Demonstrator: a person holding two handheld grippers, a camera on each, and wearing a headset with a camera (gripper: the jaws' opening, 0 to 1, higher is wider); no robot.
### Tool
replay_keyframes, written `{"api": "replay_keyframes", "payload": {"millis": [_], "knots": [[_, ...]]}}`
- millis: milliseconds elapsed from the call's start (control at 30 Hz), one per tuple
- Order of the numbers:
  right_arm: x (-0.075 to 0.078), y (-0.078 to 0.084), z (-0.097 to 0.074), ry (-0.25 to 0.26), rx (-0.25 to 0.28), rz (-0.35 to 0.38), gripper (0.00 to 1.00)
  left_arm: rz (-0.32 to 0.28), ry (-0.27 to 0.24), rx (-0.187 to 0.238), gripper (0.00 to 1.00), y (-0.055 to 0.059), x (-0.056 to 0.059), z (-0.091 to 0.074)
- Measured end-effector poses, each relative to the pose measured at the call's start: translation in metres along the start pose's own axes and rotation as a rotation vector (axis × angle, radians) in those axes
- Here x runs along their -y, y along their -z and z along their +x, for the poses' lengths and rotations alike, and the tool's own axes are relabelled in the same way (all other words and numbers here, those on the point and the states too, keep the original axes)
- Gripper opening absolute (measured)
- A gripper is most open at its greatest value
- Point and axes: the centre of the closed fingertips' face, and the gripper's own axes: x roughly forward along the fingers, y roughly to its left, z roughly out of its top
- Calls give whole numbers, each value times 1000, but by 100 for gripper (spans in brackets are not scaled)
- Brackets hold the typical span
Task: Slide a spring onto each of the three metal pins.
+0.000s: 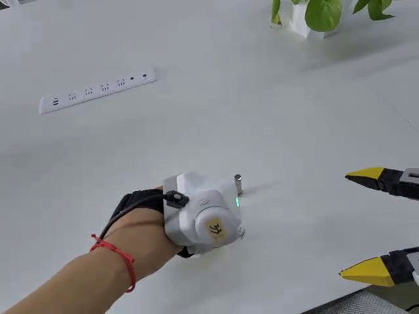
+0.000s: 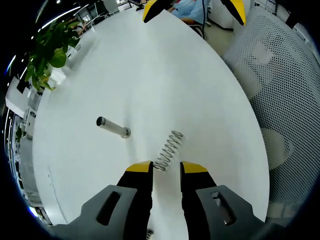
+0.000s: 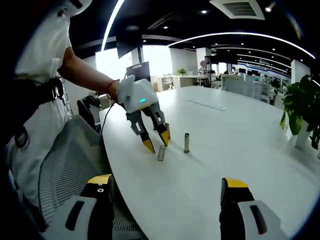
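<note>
A short metal pin stands upright on the white table; it also appears in the left gripper view and the right gripper view. A small coil spring lies flat on the table beside it. My left gripper is open, its yellow tips on either side of the spring's near end, not clamping it. From the right gripper view, the left gripper points down at the spring. My right gripper is open wide with nothing between its jaws, and hangs at the table's right edge.
A white power strip lies at the far left of the table. A potted green plant stands at the far right. A grey mesh chair sits just off the table's near edge. A person in white stands beside the table.
</note>
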Motion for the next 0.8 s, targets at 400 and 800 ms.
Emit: {"api": "replay_keyframes", "payload": {"millis": [400, 800], "knots": [[-2, 1, 1, 7, 14, 12, 86, -217, -30, 45, 7, 10, 10, -5], [-2, 0, 5, 9, 17, 16, 85, -264, -20, 50, 7, 12, 9, -4]]}}
